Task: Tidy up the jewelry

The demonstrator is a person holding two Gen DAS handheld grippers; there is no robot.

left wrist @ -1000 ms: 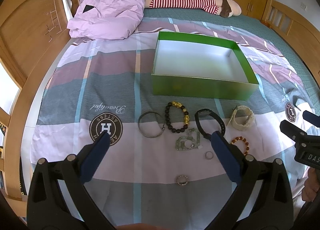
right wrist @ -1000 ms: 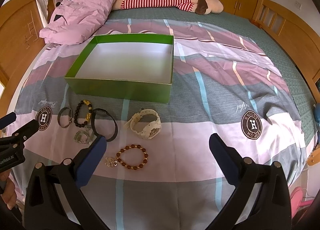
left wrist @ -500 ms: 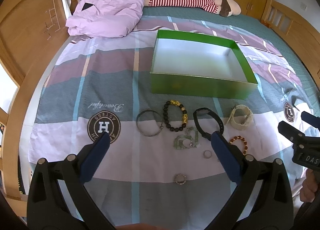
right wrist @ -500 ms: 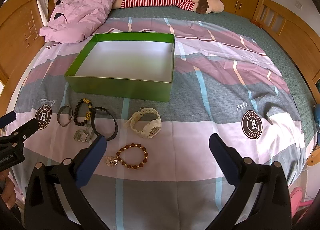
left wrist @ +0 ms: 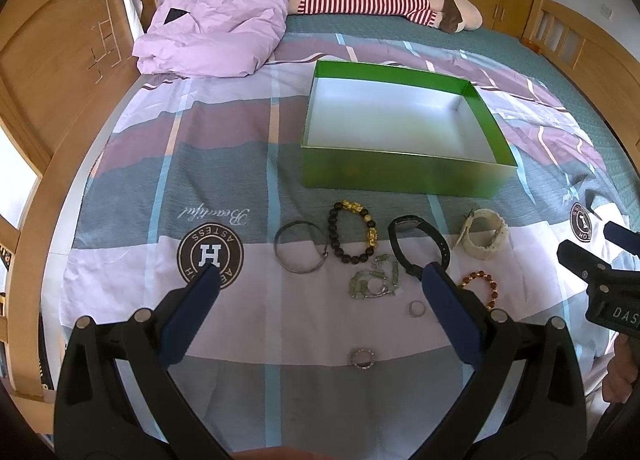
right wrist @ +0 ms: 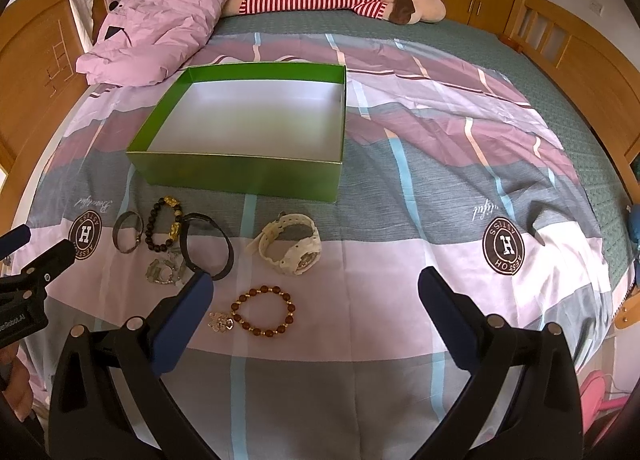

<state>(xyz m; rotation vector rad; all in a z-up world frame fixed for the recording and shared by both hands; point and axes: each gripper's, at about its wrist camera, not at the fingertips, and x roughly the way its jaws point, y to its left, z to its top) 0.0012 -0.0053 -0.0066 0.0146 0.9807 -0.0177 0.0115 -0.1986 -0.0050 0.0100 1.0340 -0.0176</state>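
Still at start: nothing picked up yet; every piece of jewelry lies on the bed, none in the box.
Step in hand: approach, as I judge it; both claws hang above the near edge of the spread.
Left claw [left wrist: 320, 284]: jaws wide apart, empty.
Right claw [right wrist: 316, 288]: jaws wide apart, empty.
Box [right wrist: 240, 176]: one, green, lidless, white inside, bare; just beyond the row of pieces.
Count, bracelets: four. Metal bangle [left wrist: 301, 247], black-and-gold bead bracelet [left wrist: 354, 231], brown bead bracelet [right wrist: 265, 312], pale green link bracelet [left wrist: 374, 279].
Count, watches: two. Black watch [left wrist: 418, 244], white watch [right wrist: 291, 242].
Count, rings: two. Plain ring [left wrist: 416, 309], stone-set ring [left wrist: 363, 358].
Count, other: one clear charm [right wrist: 221, 323], touching the brown beads.
Next move (judgement): lower one claw over a single piece, close, carry to box. Brown beads sit nearest between the right jaws; the green links overlap the black watch strap, so separate them with care.
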